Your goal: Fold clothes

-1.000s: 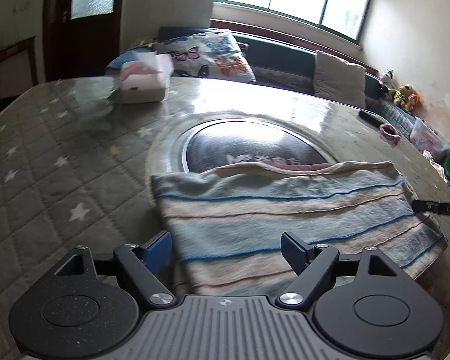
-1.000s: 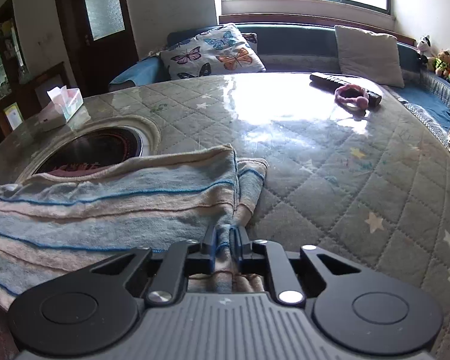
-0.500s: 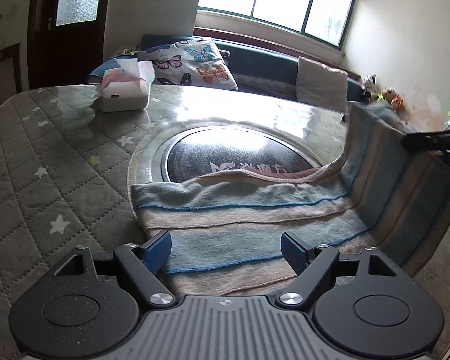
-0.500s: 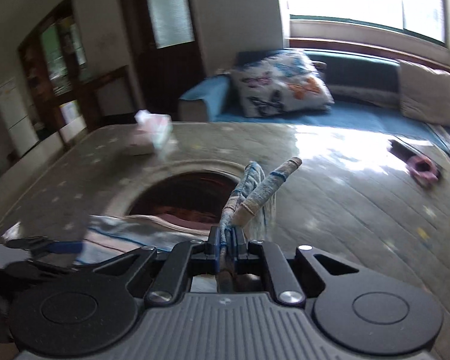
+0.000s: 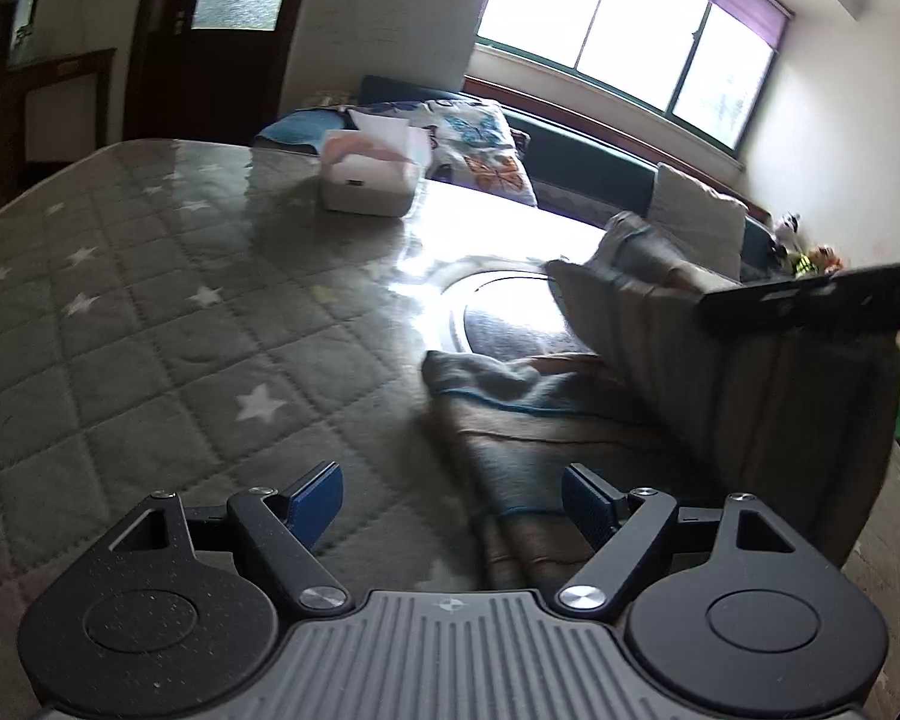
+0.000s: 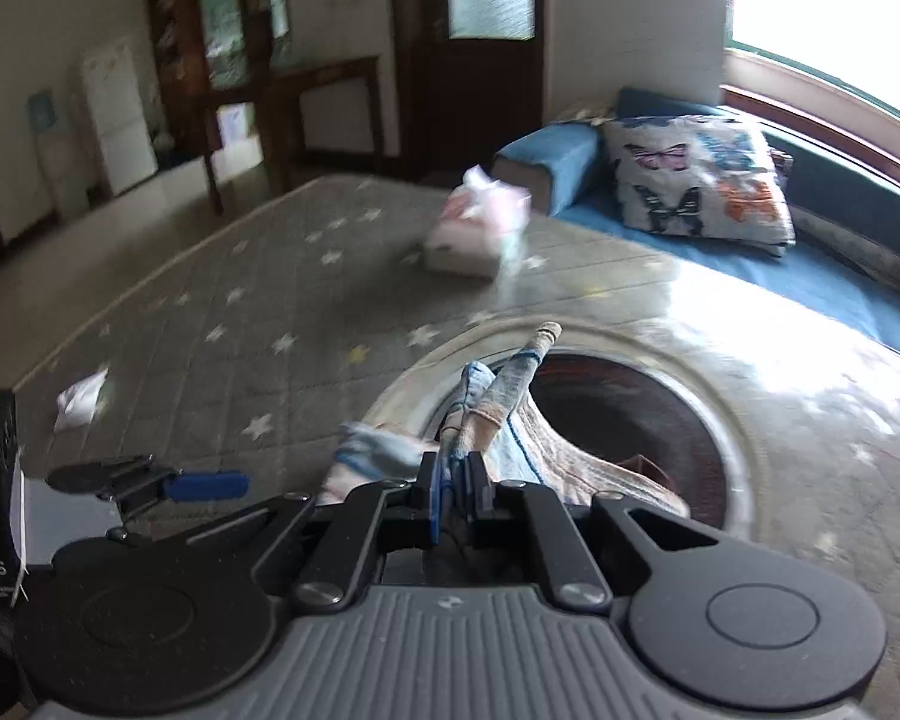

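A striped blue and beige towel (image 5: 570, 420) lies on the quilted grey table (image 5: 150, 330), its right half lifted and hanging from above. My right gripper (image 6: 455, 480) is shut on the towel's edge (image 6: 510, 396), whose bunched end sticks out past the fingers over the round dark inset (image 6: 630, 420). That gripper's black body (image 5: 822, 300) crosses the right side of the left wrist view. My left gripper (image 5: 453, 495) is open, low over the table, its right finger above the towel's near left corner and nothing pressed between the pads. It also shows at the left of the right wrist view (image 6: 204, 485).
A white tissue box (image 5: 369, 177) stands at the table's far side. A crumpled white scrap (image 6: 81, 399) lies near the table's left edge. Beyond the table runs a blue bench with a butterfly cushion (image 6: 696, 180) under the window. A dark wooden door (image 6: 480, 48) is behind.
My right gripper has lifted the towel's right edge and carried it up and leftward over the towel. My left gripper has shifted left, so the towel now lies to its right.
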A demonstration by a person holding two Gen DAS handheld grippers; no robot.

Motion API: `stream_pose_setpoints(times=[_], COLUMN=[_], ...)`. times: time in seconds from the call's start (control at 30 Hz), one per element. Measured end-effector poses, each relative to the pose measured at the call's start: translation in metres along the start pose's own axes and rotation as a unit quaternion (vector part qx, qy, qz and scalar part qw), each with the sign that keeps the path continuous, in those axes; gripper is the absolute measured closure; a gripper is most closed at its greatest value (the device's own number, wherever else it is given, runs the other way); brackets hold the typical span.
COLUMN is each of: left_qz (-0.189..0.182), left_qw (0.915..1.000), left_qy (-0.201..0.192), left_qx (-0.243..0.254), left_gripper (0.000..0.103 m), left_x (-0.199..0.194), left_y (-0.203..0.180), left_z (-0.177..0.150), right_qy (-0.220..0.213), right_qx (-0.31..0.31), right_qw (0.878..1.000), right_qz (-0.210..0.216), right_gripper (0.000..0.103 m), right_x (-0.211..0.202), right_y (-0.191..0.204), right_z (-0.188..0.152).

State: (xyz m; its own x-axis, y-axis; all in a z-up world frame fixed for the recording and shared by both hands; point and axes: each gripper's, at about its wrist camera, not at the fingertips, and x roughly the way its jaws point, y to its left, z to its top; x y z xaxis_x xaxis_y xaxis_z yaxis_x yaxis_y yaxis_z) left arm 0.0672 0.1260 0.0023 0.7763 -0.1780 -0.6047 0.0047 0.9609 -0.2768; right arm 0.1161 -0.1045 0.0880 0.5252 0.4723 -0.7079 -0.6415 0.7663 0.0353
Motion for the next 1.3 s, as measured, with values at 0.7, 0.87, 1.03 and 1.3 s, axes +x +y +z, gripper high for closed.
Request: stream_pose_setpoints(times=[0.7, 0.87, 1.03, 1.3], left_qz=[0.036, 0.032, 0.025, 0.006], left_qw=[0.9982, 0.9985, 0.9991, 0.9991], left_qy=[-0.024, -0.032, -0.033, -0.040], left_qx=[-0.041, -0.031, -0.013, 0.014], left_gripper=[0.021, 0.021, 0.021, 0.022], left_x=[-0.020, -0.023, -0.025, -0.031], left_y=[0.032, 0.022, 0.006, -0.015], left_z=[0.006, 0.014, 0.017, 0.020], right_qy=[0.050, 0.085, 0.072, 0.044], right_qx=[-0.113, -0.186, -0.217, -0.191], right_qw=[0.992, 0.976, 0.970, 0.978], right_qz=[0.038, 0.068, 0.088, 0.070], right_gripper=[0.076, 0.065, 0.063, 0.061], right_x=[0.011, 0.016, 0.012, -0.025], right_y=[0.048, 0.069, 0.090, 0.051], right_z=[-0.026, -0.053, -0.069, -0.055])
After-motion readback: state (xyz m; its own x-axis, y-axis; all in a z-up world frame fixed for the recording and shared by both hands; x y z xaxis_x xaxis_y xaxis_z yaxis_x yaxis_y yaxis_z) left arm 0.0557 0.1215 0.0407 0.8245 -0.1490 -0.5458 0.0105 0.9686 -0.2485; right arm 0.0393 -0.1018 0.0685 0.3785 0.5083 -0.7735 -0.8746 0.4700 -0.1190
